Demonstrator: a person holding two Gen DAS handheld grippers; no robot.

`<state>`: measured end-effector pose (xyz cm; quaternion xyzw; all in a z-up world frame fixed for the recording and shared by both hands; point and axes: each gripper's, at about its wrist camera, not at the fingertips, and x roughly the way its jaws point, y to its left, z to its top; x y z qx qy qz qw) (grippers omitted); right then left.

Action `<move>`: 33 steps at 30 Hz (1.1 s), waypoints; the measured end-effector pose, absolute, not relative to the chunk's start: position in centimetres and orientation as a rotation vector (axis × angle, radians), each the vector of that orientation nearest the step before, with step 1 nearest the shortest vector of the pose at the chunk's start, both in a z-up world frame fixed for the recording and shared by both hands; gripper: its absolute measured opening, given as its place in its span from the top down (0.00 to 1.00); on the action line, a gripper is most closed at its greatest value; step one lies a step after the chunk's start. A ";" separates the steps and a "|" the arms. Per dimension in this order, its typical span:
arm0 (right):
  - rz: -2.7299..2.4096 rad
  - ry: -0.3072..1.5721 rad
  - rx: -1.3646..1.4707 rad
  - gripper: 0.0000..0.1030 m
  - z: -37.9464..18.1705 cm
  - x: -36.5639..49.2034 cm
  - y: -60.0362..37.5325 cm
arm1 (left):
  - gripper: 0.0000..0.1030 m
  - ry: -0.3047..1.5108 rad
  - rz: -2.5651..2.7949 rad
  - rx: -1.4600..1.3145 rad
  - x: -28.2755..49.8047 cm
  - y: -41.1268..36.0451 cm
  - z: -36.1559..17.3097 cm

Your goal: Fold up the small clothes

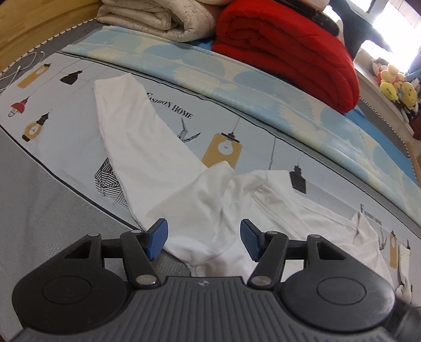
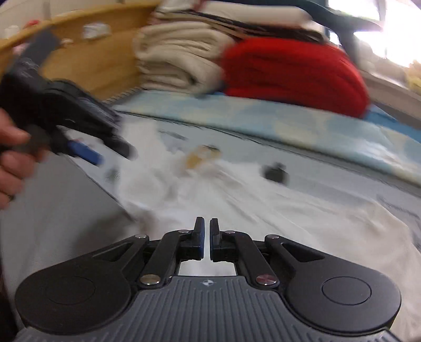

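Bedding fills both views: a pale grey-blue printed bed sheet (image 1: 65, 136) with lamp and bottle motifs and lettering, spread over a bed. At its far edge lies a light blue and cream patterned cover (image 1: 236, 79), and on that sit a folded red quilted blanket (image 1: 289, 47) and a folded beige blanket (image 1: 147, 18). A curved wooden headboard (image 2: 86, 60) stands behind them.

Across the sheet lies the small white cotton garment (image 1: 147, 147), crumpled in the middle, with one long sleeve running away to the upper left and the rest spreading out to the right.

The left tool (image 1: 204, 240) hangs just above the near, bunched part of the garment, blue pads set wide apart, cloth showing in the gap but neither pad pressing on it. In the right wrist view the same tool appears blurred at the left, gripped by a bare hand (image 2: 13, 163).

The right tool (image 2: 207, 236) has its fingers drawn almost together with only a thin slit between them; nothing is held. White cloth lies below and ahead of it, blurred.
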<state>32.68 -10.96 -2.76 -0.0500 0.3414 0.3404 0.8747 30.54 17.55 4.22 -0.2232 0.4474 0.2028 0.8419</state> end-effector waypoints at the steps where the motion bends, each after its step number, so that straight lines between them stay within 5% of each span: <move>1: 0.623 0.721 -0.053 0.94 -2.4 34.2 -13.2 | 0.35 0.942 0.424 -0.470 30.5 17.4 4.3; 5: 0.198 0.663 0.081 0.70 -1.6 39.5 -24.2 | 0.35 0.949 0.399 -0.451 30.5 16.3 4.3; 11: -0.170 0.613 0.052 0.66 -4.9 43.7 -37.2 | 0.35 0.982 0.384 -0.386 31.5 14.5 3.2; 23: -0.129 0.728 -0.069 0.54 -11.0 50.0 -41.7 | 0.35 1.024 0.384 -0.306 33.7 12.2 1.2; 26: -0.129 0.744 -0.070 0.58 -12.0 50.8 -41.6 | 0.35 1.026 0.374 -0.300 33.8 11.9 1.1; 29: -0.148 0.740 -0.019 0.97 -11.8 50.9 -42.6 | 0.35 1.025 0.366 -0.309 33.8 11.9 1.2; 33: -0.175 0.619 0.126 0.97 -7.9 49.5 -44.1 | 0.35 1.004 0.368 -0.341 33.6 12.2 2.0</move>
